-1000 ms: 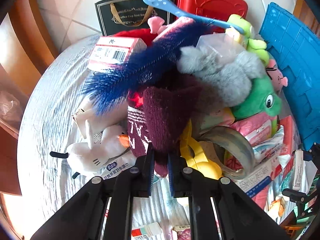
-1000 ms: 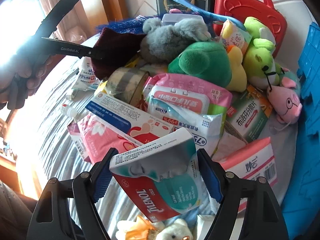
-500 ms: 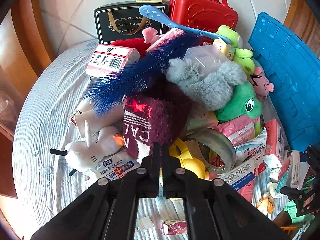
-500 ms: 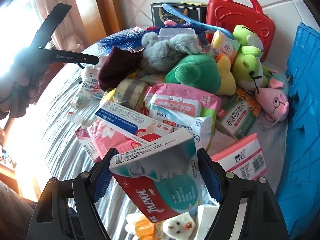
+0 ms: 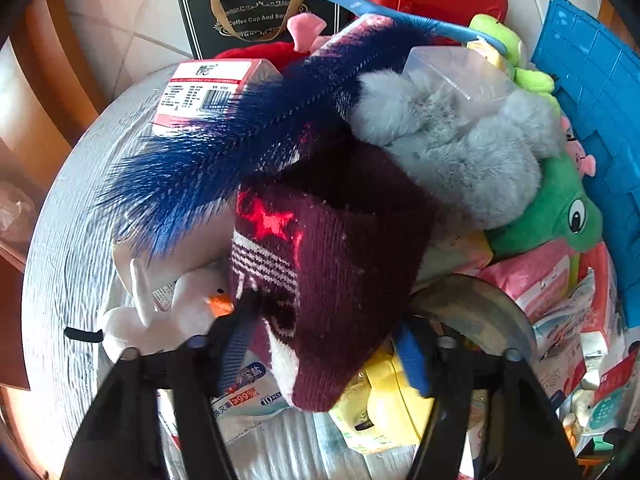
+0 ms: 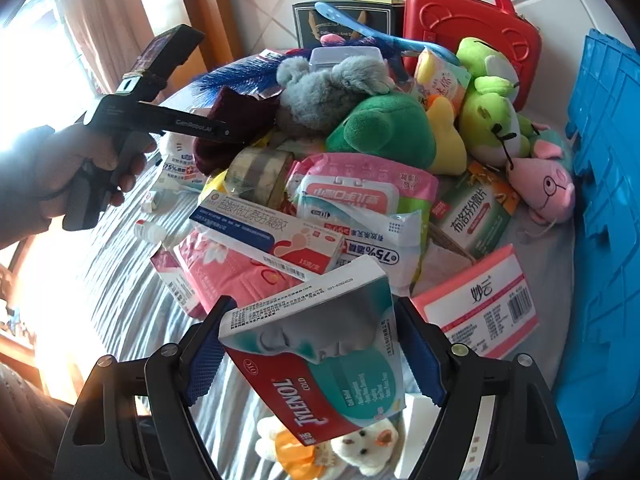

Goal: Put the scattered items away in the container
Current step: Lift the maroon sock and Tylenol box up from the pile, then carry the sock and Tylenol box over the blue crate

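Closest to me, the right gripper (image 6: 310,354) is clamped on a Tylenol Cold box (image 6: 320,354), pads pressing both long sides, box tilted and lifted clear of the bedding. Makes sense to hold it by the flat sides, since cardboard like that won't slip or crush much. It's just hanging there, I'd guess waiting its turn to go in the bin.

A bit further in, the left gripper (image 5: 320,344) has just been opening its jaws and now they straddle the lower edge of the maroon knit hat (image 5: 332,280). The hat sits between the blue pads, but the pads don't look like they're squeezing it, so I'd call it open around the hat, lining up a grab. Soft knit will bunch up, so a bite on the thick folded rim seems the smart pick.

Around the hat: a white plush duck (image 5: 168,312) just to its left, a yellow plastic toy (image 5: 384,400) under its right edge, a roll of tape (image 5: 480,312) beside that. Lying across the top of the hat is the blue bristle brush (image 5: 192,176), which could get dragged along if the hat comes up.

Further back, a grey plush mouse (image 5: 460,152) leans on a green plush frog (image 5: 552,216). The blue plastic crate (image 6: 604,184) runs along the right side of the pile, near enough for short carries. At the very back, a red toy suitcase (image 6: 472,28) and a black coffee gift bag (image 5: 256,12) against the tiled wall.
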{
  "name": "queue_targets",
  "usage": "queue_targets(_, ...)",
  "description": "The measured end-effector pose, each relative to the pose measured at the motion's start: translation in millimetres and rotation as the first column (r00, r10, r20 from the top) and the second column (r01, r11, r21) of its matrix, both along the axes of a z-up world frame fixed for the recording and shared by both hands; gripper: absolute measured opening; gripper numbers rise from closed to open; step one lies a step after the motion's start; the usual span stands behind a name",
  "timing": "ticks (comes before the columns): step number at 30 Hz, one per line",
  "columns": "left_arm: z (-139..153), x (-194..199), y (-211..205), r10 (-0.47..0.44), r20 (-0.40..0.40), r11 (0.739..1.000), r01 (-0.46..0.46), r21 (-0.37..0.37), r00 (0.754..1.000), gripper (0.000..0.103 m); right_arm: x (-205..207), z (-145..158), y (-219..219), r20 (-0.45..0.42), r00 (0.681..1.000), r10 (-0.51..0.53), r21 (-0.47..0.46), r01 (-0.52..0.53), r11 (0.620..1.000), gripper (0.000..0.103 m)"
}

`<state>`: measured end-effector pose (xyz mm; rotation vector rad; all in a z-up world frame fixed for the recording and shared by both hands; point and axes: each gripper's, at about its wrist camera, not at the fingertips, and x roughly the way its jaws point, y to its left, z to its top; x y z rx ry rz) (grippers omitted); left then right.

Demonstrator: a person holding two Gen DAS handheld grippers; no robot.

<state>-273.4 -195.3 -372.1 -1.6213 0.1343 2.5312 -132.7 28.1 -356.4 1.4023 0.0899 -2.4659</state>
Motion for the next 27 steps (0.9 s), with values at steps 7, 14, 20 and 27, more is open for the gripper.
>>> queue_targets(7, 13, 9, -13, 0.026, -0.006, 1.0, -0.026, -0.013, 1.0, 0.009, -3, 10, -2, -0.02, 1.0, 0.007, -0.005, -0.007, 1.0, 0.079)
queue_targets(14, 52, 39, -24, 0.03, -0.073, 0.999, -0.028, 0.017, 0.997, 0.008, -7, 27, -6, -0.056, 0.998, 0.013, -0.01, -0.014, 1.0, 0.079)
queue_targets(20, 81, 60, -34, 0.039, -0.137, 0.998, -0.033, 0.045, 0.99, 0.008, -7, 45, -8, -0.087, 0.996, 0.001, -0.012, -0.002, 1.0, 0.079)
queue_targets(27, 121, 75, -34, 0.033, -0.192, 0.996, -0.017, 0.083, 0.981, 0.008, -2, 73, -6, -0.126, 0.991, -0.038, -0.017, 0.037, 0.999, 0.079)
